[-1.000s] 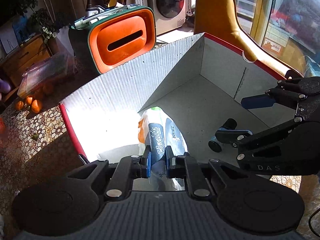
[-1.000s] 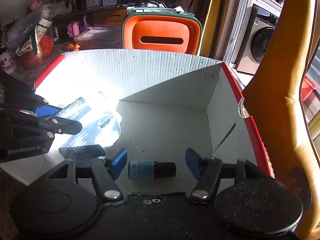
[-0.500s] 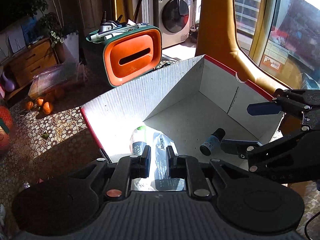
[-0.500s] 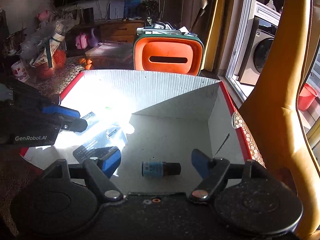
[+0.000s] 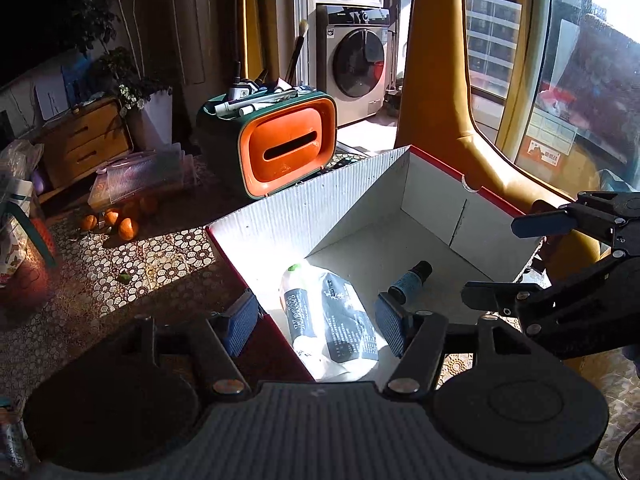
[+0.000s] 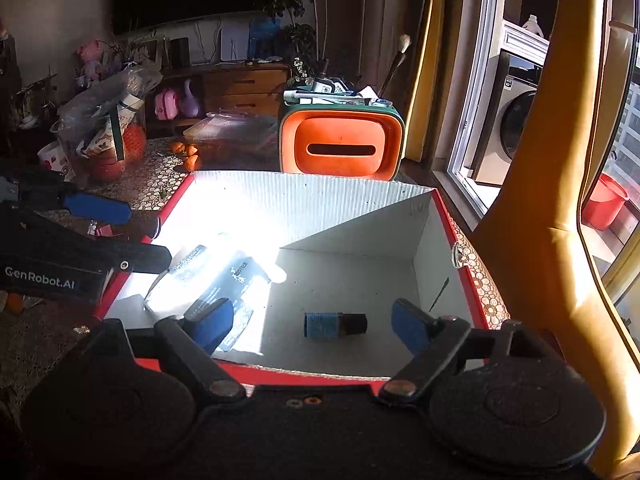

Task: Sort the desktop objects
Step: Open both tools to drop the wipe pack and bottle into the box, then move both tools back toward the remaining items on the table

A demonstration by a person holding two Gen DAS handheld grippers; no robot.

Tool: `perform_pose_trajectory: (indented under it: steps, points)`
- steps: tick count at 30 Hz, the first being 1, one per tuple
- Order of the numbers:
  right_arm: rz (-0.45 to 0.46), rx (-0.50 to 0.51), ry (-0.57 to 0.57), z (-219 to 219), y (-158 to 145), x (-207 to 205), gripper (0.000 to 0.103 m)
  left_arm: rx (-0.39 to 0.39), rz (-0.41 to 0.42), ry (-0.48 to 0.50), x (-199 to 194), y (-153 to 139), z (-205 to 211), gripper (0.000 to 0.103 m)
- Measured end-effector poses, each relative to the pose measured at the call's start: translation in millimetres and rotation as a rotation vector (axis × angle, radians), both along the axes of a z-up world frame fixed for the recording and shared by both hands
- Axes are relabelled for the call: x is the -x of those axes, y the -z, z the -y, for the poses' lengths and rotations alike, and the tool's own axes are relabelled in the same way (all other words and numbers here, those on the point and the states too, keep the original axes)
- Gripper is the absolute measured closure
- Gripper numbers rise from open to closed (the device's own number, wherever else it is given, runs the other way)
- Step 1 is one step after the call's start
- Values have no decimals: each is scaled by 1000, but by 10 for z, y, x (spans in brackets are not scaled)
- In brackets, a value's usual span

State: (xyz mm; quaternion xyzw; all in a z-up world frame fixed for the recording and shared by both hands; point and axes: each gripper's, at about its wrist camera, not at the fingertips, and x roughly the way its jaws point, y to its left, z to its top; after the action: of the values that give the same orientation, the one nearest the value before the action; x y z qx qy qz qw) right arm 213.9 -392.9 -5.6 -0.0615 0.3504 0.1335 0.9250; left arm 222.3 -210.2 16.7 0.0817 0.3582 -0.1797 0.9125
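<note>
My left gripper [image 5: 316,326] has its jaws opening, the blue pads spread to either side of the packet [image 5: 332,320], which lies below them on the floor of the box [image 5: 304,216] and touches neither pad. Nothing is in my grip there. The packet (a white pouch with a dark printed panel and a green cap at its far end) sits in the sunlit lower-centre part of the left wrist view, against the box's left wall.

My right gripper [image 6: 312,324] is opening as well, jaws wide, with the small bottle [image 6: 334,324] lying on its side between and beneath the pads, clear of both. It holds nothing. The bottle has a blue label and a dark cap pointing to the right of the frame, and it rests on the shaded box floor, well apart from the packet.

Behind the box, at upper centre, stands an orange-fronted organiser [image 6: 342,146] with pens on top.
</note>
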Motion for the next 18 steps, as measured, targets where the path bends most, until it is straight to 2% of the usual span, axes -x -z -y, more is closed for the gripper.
perform_pose_trajectory:
  steps: [18]
  points:
    - [51, -115, -9, -363, -270, 470, 13, 67, 42, -46, 554, -179, -645, 39]
